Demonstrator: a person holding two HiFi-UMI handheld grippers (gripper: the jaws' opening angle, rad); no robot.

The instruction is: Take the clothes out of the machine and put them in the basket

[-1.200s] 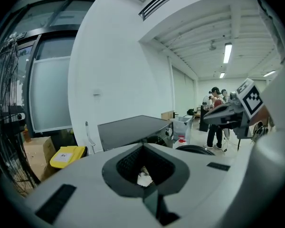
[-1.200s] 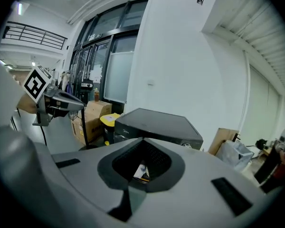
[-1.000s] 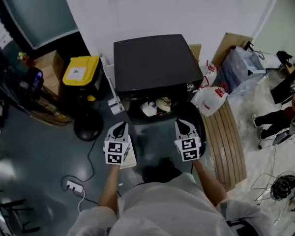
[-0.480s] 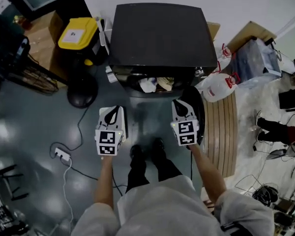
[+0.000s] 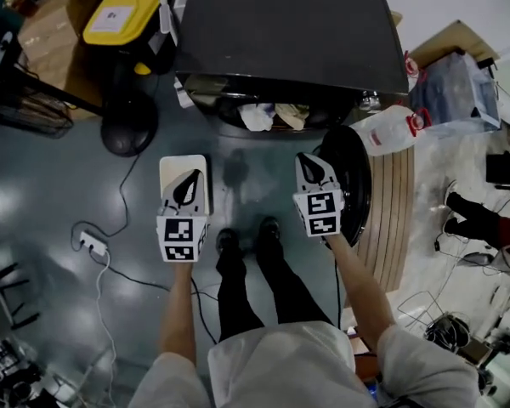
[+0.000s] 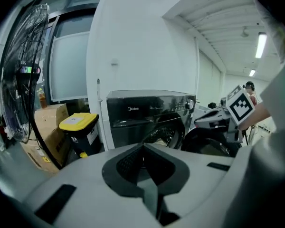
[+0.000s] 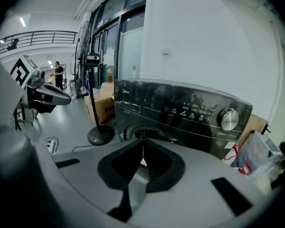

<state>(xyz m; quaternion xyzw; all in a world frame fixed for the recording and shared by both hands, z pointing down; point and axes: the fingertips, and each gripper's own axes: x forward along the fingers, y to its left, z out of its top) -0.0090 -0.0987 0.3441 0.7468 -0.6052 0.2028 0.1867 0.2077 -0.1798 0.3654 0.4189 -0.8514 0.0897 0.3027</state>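
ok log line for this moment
left gripper shut, empty | right gripper shut, empty | washer door open | clothes inside washer, untouched

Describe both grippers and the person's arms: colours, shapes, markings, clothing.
The left gripper and right gripper match: pale grey wedge-shaped shells with black ribbed pads, each carrying a cube of black-and-white square markers. No cables run from them. The arms are bare below short white sleeves.

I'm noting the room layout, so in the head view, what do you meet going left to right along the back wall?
cardboard box → yellow-lidded bin → washing machine → clear plastic bag
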